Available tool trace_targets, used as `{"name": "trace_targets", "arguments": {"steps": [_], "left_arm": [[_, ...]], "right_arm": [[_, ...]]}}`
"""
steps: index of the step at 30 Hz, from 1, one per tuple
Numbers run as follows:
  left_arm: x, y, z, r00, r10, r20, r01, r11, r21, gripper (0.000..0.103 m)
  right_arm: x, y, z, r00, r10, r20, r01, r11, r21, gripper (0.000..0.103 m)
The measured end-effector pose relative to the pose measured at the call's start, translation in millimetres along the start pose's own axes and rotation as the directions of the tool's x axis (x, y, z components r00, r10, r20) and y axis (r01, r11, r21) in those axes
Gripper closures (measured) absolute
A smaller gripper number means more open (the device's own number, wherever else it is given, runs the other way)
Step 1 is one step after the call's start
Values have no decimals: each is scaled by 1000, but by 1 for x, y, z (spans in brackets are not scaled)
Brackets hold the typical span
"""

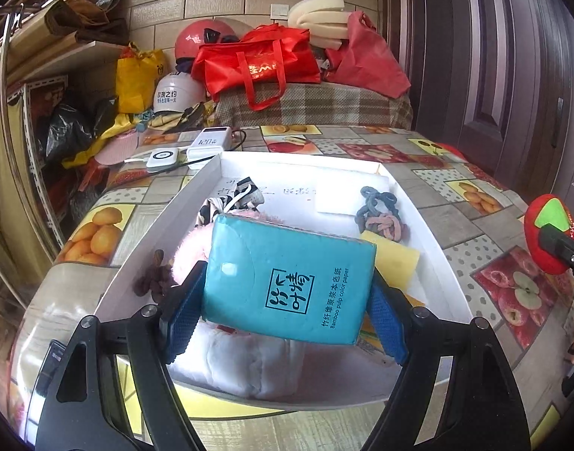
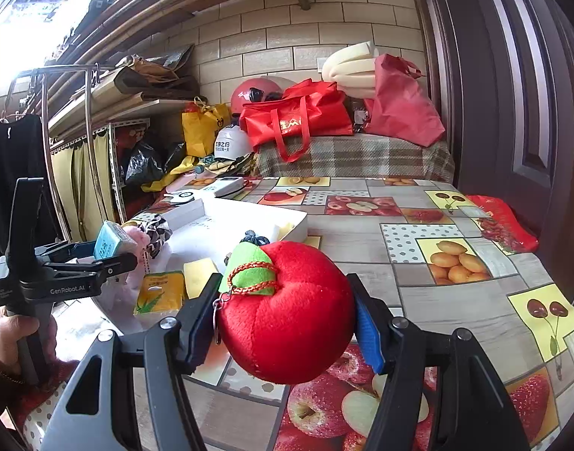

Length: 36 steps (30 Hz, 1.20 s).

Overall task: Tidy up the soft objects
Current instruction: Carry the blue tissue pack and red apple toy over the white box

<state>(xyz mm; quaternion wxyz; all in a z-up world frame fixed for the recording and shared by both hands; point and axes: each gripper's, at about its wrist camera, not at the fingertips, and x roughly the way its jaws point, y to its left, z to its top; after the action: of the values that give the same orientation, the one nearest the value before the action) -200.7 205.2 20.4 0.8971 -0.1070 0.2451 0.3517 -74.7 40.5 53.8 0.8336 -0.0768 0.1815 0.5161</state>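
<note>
**Both grippers loaded, the white box lies ahead and to our left**

Nearest the right wrist camera we have the red plush apple [image 2: 287, 312], squeezed between the two blue-padded fingers of our right gripper [image 2: 287, 323], which is closed on its sides; its green leaf and keyring face left. It hangs over the fruit-print tablecloth [image 2: 456, 300], outside the box. In the left wrist view our left gripper [image 1: 287, 293] is closed on the teal tissue pack [image 1: 290, 282], gripped across its short sides and tilted, so its long axis runs roughly along the fingers.

The relation that matters: the white box [image 1: 429, 225] sits directly beneath and ahead of the left gripper, whereas it lies forward and to the left of the right gripper, with open tablecloth between. We judge the left hand is far nearer to a drop.

Inside the box we see a pink fluffy item [image 1: 189, 259], a black-and-white patterned cloth [image 1: 230, 203], knotted hair ties [image 1: 380, 214], a yellow sponge [image 1: 392, 259] and white padded fabric [image 1: 256, 364] at the near end. The free floor is towards the far wall. The box's near right wall stands between the apple and the interior, and the left gripper itself occupies the space above, so we think the apple's entry should wait or come in higher. A power bank [image 1: 211, 143] sits beyond the box, well clear.
</note>
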Motion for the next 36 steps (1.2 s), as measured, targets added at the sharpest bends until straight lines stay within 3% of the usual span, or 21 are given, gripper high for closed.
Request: {"name": "trace_targets", "arguments": {"steps": [17, 28, 36], "left_arm": [[10, 9, 7, 998, 61, 7, -61, 998, -1, 23], [25, 21, 15, 996, 86, -4, -86, 995, -43, 23], [36, 19, 21, 995, 100, -20, -100, 994, -31, 23]], "right_arm": [[32, 25, 3, 996, 79, -49, -80, 997, -13, 39], [56, 61, 9, 988, 142, -57, -148, 983, -107, 39], [95, 65, 14, 963, 204, -175, -214, 976, -38, 40]]}}
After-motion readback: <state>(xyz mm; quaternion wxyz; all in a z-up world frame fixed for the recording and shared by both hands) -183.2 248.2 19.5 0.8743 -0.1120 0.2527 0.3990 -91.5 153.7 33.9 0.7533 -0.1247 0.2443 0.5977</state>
